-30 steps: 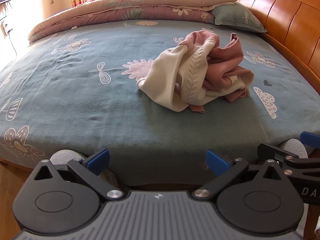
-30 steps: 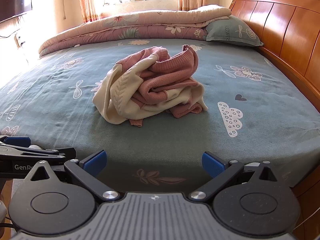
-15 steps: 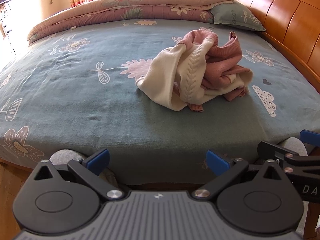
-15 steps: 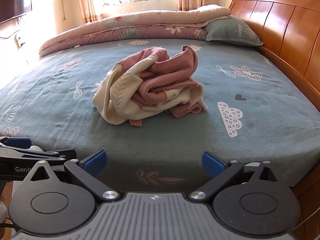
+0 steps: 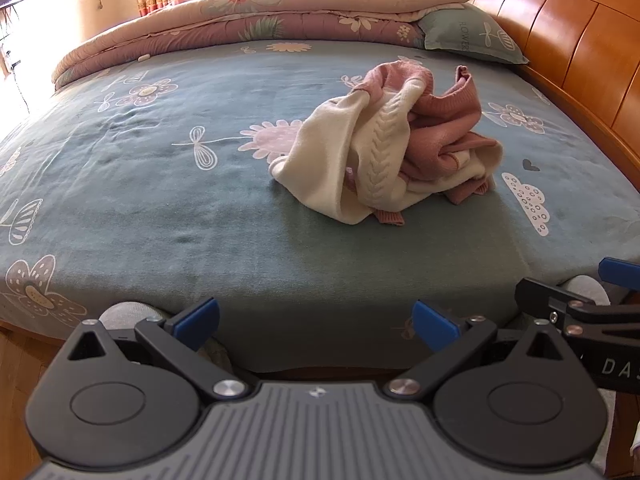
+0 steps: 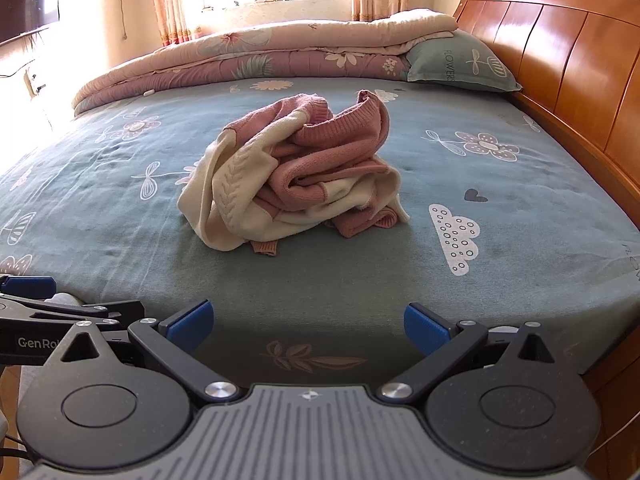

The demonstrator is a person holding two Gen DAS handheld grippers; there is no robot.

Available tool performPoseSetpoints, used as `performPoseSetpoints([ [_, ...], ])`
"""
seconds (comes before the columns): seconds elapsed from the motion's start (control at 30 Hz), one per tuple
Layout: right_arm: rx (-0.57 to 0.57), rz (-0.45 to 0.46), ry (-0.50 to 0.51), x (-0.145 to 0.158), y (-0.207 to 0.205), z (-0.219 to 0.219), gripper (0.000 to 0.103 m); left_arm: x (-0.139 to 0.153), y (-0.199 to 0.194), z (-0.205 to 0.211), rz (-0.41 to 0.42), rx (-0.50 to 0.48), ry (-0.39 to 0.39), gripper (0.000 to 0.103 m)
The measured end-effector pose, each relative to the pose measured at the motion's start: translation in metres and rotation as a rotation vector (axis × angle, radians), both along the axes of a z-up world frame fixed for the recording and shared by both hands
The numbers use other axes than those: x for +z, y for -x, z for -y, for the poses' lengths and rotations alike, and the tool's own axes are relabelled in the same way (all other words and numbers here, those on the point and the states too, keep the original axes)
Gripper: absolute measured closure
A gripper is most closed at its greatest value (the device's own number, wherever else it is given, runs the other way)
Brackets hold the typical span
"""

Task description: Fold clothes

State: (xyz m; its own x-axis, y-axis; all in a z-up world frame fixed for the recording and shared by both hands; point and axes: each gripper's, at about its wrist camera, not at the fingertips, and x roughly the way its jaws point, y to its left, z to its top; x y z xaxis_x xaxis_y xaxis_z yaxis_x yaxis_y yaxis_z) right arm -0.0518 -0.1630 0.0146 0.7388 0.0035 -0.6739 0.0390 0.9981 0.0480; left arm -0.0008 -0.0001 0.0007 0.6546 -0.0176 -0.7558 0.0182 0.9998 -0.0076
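Observation:
A crumpled pink and cream knit sweater (image 5: 394, 152) (image 6: 296, 176) lies in a heap on the blue-green flowered bed sheet (image 5: 160, 184) (image 6: 500, 240). My left gripper (image 5: 316, 322) hovers open at the bed's near edge, well short of the sweater, with nothing between its blue-tipped fingers. My right gripper (image 6: 306, 326) is open too, at the same near edge, facing the heap. Each gripper shows at the side of the other's view: the right one (image 5: 580, 308) at the left wrist view's right edge, the left one (image 6: 48, 312) at the right wrist view's left edge.
A folded floral quilt (image 5: 256, 20) (image 6: 280, 56) and a blue-green pillow (image 5: 468, 36) (image 6: 460, 64) lie along the far side of the bed. A wooden headboard (image 5: 568, 40) (image 6: 560, 52) runs along the right. Curtains and a bright window stand behind.
Both grippers have drifted slightly; the sweater sits a touch lower in the left wrist view. Nothing was grasped or released.

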Motion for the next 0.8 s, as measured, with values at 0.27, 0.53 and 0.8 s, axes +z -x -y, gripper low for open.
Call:
performPoseSetpoints([
  [0.27, -0.004, -0.011, 0.001, -0.0012, -0.0024, 0.0012, 0.0, 0.001, -0.0012, -0.0023, -0.004, 0.0, 0.008, 0.001],
  [0.53, 0.0, -0.013, 0.004, -0.0006, -0.0025, 0.0008, 0.0, 0.0015, -0.0003, -0.0028, -0.001, -0.001, 0.011, 0.001],
  [0.8, -0.002, -0.011, 0.002, -0.0006, -0.0016, 0.0013, 0.0, 0.0017, -0.0005, -0.0006, 0.003, -0.006, 0.007, 0.001],
])
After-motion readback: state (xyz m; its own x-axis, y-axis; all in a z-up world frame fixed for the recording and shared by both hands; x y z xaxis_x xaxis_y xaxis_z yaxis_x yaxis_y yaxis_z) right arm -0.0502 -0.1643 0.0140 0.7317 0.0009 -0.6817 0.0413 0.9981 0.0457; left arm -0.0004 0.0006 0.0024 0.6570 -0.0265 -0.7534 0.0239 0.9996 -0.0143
